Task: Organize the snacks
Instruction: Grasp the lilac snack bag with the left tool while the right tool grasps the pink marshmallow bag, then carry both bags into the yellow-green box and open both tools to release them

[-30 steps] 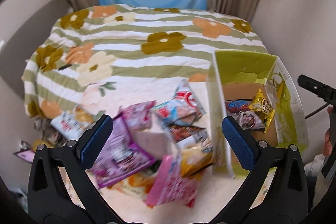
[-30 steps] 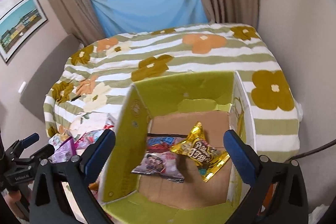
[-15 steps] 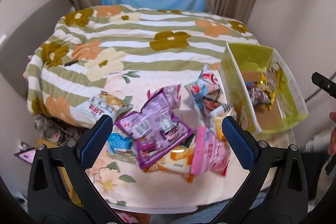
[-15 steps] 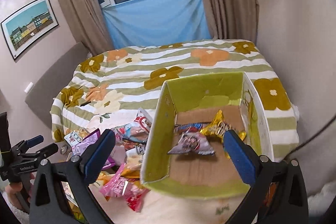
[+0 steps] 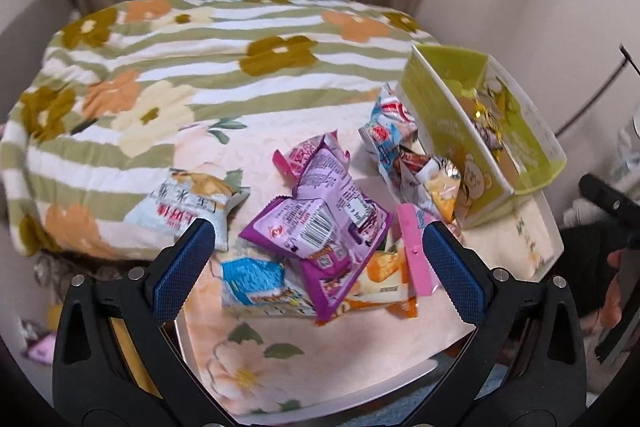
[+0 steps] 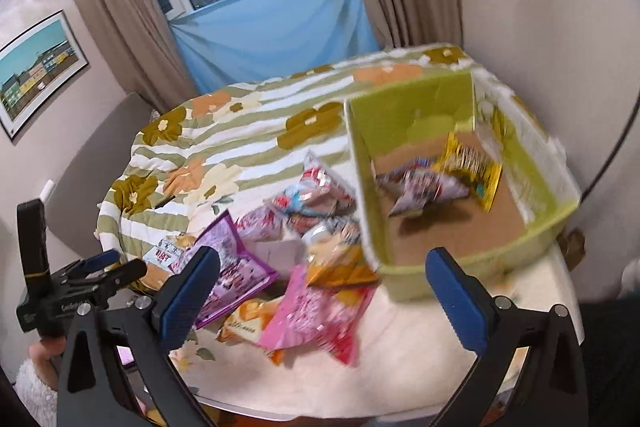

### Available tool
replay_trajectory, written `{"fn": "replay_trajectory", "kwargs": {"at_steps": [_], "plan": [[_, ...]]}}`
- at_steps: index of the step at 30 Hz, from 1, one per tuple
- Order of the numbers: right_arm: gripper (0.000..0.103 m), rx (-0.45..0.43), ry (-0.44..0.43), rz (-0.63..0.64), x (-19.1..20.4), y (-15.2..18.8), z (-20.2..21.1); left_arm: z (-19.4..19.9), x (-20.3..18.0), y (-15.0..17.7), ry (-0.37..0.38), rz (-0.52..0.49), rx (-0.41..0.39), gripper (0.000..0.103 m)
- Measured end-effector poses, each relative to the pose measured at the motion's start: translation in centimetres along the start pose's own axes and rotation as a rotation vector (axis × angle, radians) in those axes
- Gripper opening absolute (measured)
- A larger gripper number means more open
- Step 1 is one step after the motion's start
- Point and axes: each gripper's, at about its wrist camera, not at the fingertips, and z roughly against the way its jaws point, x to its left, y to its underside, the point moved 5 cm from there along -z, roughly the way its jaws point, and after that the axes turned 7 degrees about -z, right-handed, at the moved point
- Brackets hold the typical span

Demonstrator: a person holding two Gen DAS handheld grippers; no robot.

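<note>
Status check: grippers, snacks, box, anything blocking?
Left gripper open, right gripper open, both empty. Loose snack packets piled beside green cardboard box. Nothing blocking.

My left gripper hung with its jaws spread wide and empty. My right gripper was likewise agape, gripping nothing.

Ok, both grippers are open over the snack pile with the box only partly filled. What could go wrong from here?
1. The purple packet lies on top of others, so the left gripper might pinch two at once or drag the pile.
2. The white packet sits at the table's left edge, partly on the bedspread, and a nudge could send it off.
3. The green box stands close to the table's near edge, so a bump might shift it.
</note>
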Motion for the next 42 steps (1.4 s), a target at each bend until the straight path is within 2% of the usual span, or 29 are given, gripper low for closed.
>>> {"fn": "replay_trajectory", "kwargs": {"at_steps": [5, 13, 19, 26, 34, 38, 42], "plan": [[0.103, 0.063, 0.037, -0.071, 0.5, 2.9, -3.0, -3.6, 1.1, -0.2, 0.071, -0.061, 0.066, 0.103], [0.103, 0.151, 0.071, -0.111, 0.5, 5.5, -7.9, -9.0, 1.3, 0.2, 0.158, -0.077, 0.182, 0.103], [0.103, 0.219, 0.058, -0.108, -0.1, 7.1, -11.3, -11.3, 0.7, 1.0, 0.153, -0.085, 0.224, 0.103], [0.103, 0.251, 0.036, -0.133, -1.5, 7.8, -13.3, -13.0, -0.2, 1.6, 0.143, -0.128, 0.268, 0.103], [0.103, 0.276, -0.01, -0.153, -2.7, 8.4, -14.6, -12.9, -0.8, 1.7, 0.15, -0.127, 0.272, 0.083], [0.103, 0.297, -0.024, -0.151, -2.7, 8.8, -15.4, -12.4, -1.0, 1.7, 0.159, -0.111, 0.26, 0.066], [0.103, 0.316, -0.036, -0.162, -2.9, 9.2, -16.2, -12.1, -1.6, 1.7, 0.132, -0.124, 0.251, 0.063]]}}
